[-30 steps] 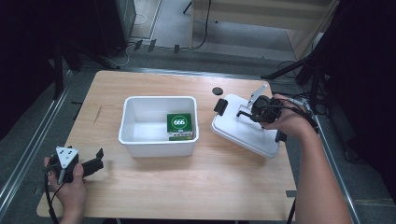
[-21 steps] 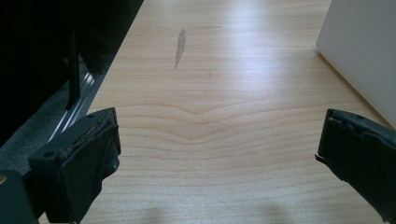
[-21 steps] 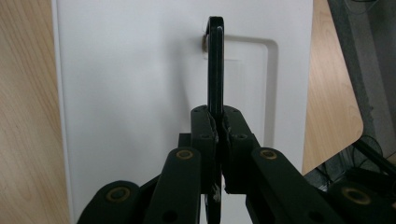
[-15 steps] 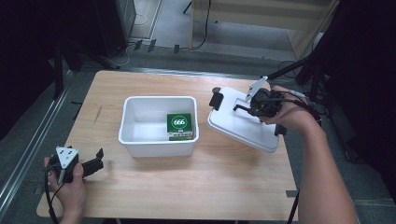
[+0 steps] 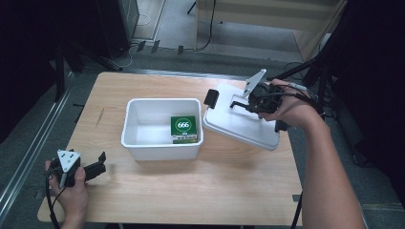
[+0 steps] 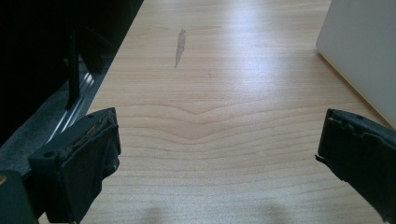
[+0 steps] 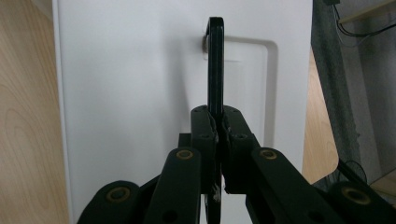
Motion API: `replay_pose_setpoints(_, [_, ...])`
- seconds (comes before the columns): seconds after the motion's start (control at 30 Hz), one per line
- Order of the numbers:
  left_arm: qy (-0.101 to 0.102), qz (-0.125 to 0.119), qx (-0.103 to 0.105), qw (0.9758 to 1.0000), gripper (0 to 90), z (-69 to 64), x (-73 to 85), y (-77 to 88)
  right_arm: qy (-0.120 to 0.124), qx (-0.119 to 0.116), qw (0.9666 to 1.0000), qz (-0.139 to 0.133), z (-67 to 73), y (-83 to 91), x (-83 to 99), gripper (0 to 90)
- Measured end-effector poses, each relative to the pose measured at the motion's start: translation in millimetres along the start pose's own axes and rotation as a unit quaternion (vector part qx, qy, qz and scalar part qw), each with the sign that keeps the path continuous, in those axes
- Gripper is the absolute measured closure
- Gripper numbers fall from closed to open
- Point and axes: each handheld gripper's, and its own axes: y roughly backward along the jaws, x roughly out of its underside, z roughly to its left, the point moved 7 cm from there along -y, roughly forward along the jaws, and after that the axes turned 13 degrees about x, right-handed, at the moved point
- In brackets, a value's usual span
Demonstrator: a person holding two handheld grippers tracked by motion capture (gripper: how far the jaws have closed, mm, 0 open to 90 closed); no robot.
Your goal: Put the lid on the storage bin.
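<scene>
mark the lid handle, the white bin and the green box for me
lid handle (image 7: pixel 215 65), right gripper view, on the black bar's upper half above the right tongs' closed jaws.
white bin (image 5: pixel 161 148), high view, on its near outer wall.
green box (image 5: pixel 184 125), high view, on its printed top face.

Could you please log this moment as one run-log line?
right claw: shut on lid handle | lid: lifted, tilted | left claw: open, idle

One readable mark: "666" in white inside a white ring, on the top face of a green box (image 5: pixel 184 128). Box lies inside the white bin (image 5: pixel 143 148), at its right end. Smaller print on the box front is too small to read. No other lettering legible.
</scene>
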Motion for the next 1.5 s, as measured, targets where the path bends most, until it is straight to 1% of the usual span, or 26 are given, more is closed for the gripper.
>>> replay_pose_setpoints(0.2, [-0.001,0.001,0.001,1.0000,0.0,0.5,0.0,0.2,0.011,0.000,0.9999,-0.007,0.1,4.7,-15.9,85.9])
replay_pose_setpoints(0.47, [0.000,0.001,0.001,1.0000,0.0,0.5,0.0,0.2,0.028,0.004,0.9993,-0.024,0.1,14.4,-39.9,85.9])
replay_pose_setpoints(0.57, [-0.001,0.002,0.001,1.0000,0.0,0.5,0.0,0.3,0.032,0.003,0.9992,-0.025,1.7,15.4,-44.8,85.9])
replay_pose_setpoints(0.6, [0.000,0.001,0.000,1.0000,0.0,0.5,0.0,0.2,0.035,0.000,0.9990,-0.027,4.1,15.7,-50.0,85.9])
replay_pose_setpoints(0.7, [0.000,0.001,0.001,1.0000,0.0,0.6,-0.1,0.1,0.043,-0.002,0.9986,-0.029,7.7,14.7,-58.1,85.9])
replay_pose_setpoints(0.73, [0.000,0.001,0.001,1.0000,0.0,0.6,-0.1,0.1,0.043,-0.002,0.9986,-0.029,7.7,14.7,-58.1,85.9])
replay_pose_setpoints(0.77, [0.000,0.001,0.001,1.0000,0.0,0.6,-0.1,0.1,0.050,-0.005,0.9982,-0.033,11.0,13.1,-64.7,85.9])
replay_pose_setpoints(0.8, [0.000,0.001,0.001,1.0000,0.0,0.6,-0.1,0.1,0.050,-0.005,0.9982,-0.033,11.0,13.1,-64.7,85.9])
replay_pose_setpoints(0.83, [0.000,0.001,0.001,1.0000,0.0,0.5,-0.1,0.0,0.056,-0.009,0.9978,-0.035,13.4,12.0,-70.2,85.9])
replay_pose_setpoints(0.93, [0.000,0.001,0.001,1.0000,0.0,0.6,0.0,0.0,0.058,-0.012,0.9976,-0.036,15.0,11.4,-74.5,85.9])
replay_pose_setpoints(0.97, [0.001,0.001,0.001,1.0000,0.0,0.6,-0.1,0.1,0.060,-0.014,0.9973,-0.038,17.4,10.5,-80.3,85.9])
replay_pose_setpoints(1.0, [0.001,0.001,0.001,1.0000,0.0,0.6,-0.1,0.1,0.060,-0.014,0.9973,-0.038,17.4,10.5,-80.3,85.9])
replay_pose_setpoints(1.03, [0.000,0.001,0.001,1.0000,0.0,0.7,-0.1,0.1,0.065,-0.017,0.9970,-0.039,20.5,9.6,-85.4,85.9])
replay_pose_setpoints(1.2, [0.000,0.001,0.001,1.0000,0.0,0.6,-0.1,0.2,0.079,-0.023,0.9955,-0.048,27.9,7.8,-98.6,85.9])
replay_pose_setpoints(1.33, [0.001,0.001,0.001,1.0000,0.0,0.7,-0.2,0.1,0.092,-0.030,0.9941,-0.050,34.0,6.6,-109.3,85.9])
replay_pose_setpoints(1.37, [0.001,0.001,0.001,1.0000,0.0,0.7,-0.2,0.1,0.092,-0.030,0.9941,-0.050,34.0,6.6,-109.3,85.9])
replay_pose_setpoints(1.4, [0.001,0.001,0.001,1.0000,0.0,0.7,-0.1,0.1,0.096,-0.029,0.9936,-0.052,36.8,6.8,-115.8,85.9])
replay_pose_setpoints(1.5, [0.002,-0.001,0.002,1.0000,0.0,0.9,-0.2,-0.2,0.099,-0.032,0.9927,-0.059,41.1,6.8,-123.5,85.9])
